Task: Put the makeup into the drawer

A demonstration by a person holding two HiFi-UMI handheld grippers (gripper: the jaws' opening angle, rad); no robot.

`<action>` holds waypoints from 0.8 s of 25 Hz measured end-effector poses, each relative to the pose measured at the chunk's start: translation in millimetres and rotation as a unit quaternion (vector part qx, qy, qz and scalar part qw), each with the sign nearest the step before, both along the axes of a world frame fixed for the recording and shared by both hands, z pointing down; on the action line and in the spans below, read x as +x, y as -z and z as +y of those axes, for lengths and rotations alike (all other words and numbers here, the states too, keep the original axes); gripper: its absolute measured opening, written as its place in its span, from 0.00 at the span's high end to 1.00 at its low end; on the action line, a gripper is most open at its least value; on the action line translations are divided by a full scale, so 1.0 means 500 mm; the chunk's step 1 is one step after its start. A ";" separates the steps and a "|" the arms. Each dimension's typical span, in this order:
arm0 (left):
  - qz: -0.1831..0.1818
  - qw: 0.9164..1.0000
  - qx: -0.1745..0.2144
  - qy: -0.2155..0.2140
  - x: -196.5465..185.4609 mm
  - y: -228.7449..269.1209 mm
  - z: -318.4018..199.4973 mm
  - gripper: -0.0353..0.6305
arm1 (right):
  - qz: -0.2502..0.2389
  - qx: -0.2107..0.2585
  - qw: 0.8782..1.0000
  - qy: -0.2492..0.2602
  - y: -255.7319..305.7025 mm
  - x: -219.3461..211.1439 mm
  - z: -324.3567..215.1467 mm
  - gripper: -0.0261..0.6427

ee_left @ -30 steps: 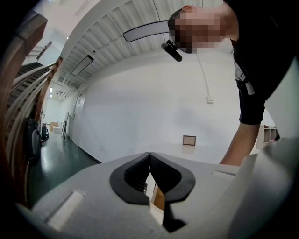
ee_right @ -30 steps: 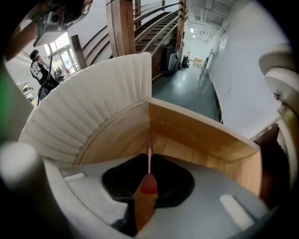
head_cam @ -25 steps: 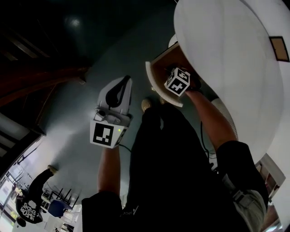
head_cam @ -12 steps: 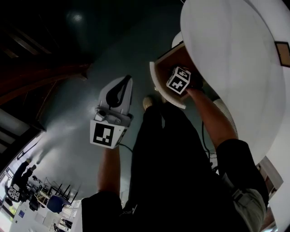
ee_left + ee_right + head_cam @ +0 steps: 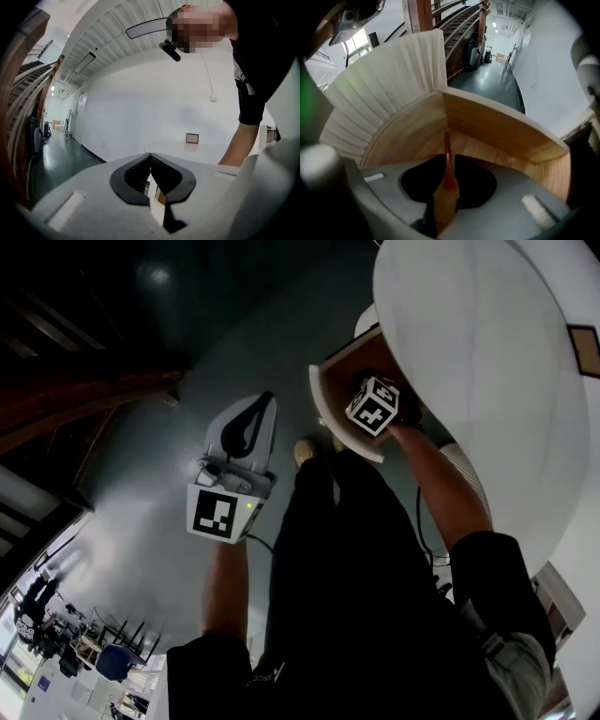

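A thin reddish makeup stick (image 5: 446,150) stands between the jaws of my right gripper (image 5: 447,159), its tip pointing down at the floor of the wooden drawer (image 5: 497,126). The jaws are opening, with a wedge of wood showing between them and the stick still in the gap. In the head view the right gripper's marker cube (image 5: 373,407) sits inside the pulled-out drawer (image 5: 323,399), hiding its jaws. My left gripper (image 5: 262,399) is held level out over the floor, left of the drawer. Its jaws (image 5: 150,154) are shut with nothing in them.
The drawer belongs to a round white table (image 5: 478,362) with a ribbed white side (image 5: 384,89). Dark green floor (image 5: 150,493) lies below, wooden stairs (image 5: 84,409) stand at the left, and my legs (image 5: 347,549) stand just in front of the drawer.
The right gripper's cube has shifted slightly deeper into the drawer. The left gripper has stayed where it was.
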State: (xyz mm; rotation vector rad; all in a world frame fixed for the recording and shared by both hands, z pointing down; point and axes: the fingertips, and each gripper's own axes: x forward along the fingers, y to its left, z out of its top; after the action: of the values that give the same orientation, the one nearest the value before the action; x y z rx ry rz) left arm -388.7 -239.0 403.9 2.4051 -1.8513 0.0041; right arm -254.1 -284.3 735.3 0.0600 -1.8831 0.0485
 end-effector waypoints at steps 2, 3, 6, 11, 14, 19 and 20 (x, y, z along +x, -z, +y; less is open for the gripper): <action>0.000 1.000 0.000 -0.003 0.003 0.004 0.001 0.93 | -0.015 0.008 1.000 -0.011 0.025 -0.003 0.002 0.86; -0.001 1.000 -0.005 -0.005 0.005 0.005 0.002 0.93 | -0.024 0.012 1.000 -0.017 0.040 -0.005 0.003 0.86; -0.004 1.000 0.002 -0.011 0.013 0.016 0.002 0.93 | -0.054 0.026 0.997 -0.037 0.094 -0.010 0.009 0.87; -0.008 1.000 -0.003 -0.019 0.029 0.036 0.012 0.93 | -0.116 0.055 0.990 -0.051 0.220 -0.020 0.032 0.90; -0.011 1.000 0.002 -0.026 0.045 0.057 0.016 0.93 | -0.159 0.075 0.983 -0.055 0.311 -0.028 0.042 0.92; -0.017 0.999 0.020 -0.040 0.079 0.090 0.019 0.93 | -0.238 0.111 0.962 -0.068 0.463 -0.033 0.042 0.95; -0.016 0.999 0.022 -0.043 0.088 0.098 0.020 0.93 | -0.255 0.116 0.957 -0.071 0.492 -0.033 0.043 0.95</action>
State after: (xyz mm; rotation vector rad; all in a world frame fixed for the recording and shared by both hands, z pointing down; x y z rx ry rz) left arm -344.7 -229.1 354.8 2.5268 -1.7783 0.0084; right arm -270.5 -263.0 489.2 0.3758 -2.3921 -0.0662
